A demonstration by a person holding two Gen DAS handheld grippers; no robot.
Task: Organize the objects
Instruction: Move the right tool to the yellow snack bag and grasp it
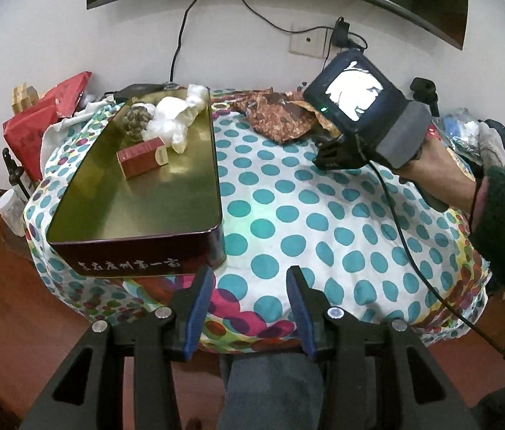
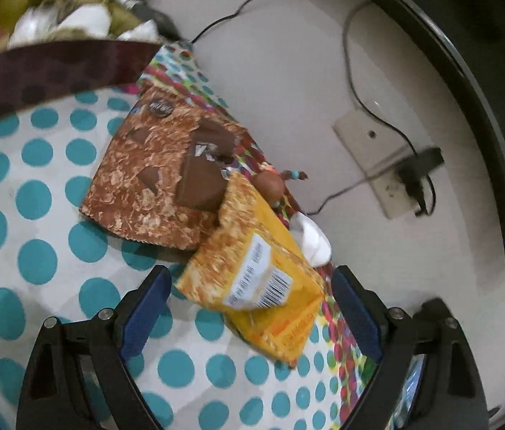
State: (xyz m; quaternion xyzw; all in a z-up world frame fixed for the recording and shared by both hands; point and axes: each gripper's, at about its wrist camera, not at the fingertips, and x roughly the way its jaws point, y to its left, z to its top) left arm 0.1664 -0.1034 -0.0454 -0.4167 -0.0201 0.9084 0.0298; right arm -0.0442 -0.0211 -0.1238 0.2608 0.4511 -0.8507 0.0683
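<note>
With its jaws wide and empty around the yellow pouch, the right gripper risked snagging the cloth or pinching only a corner, while the left gripper hung half-open, holding nothing.

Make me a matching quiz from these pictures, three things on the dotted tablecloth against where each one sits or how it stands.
Things:
1. small red box
2. brown and yellow snack packet
3. right gripper

Places or states:
A. flat on the dotted cloth near the wall
B. jaws open, either side of the packet's yellow end
C. inside the gold-lined rectangular tin

Pairs: 1-C, 2-A, 3-B
</note>
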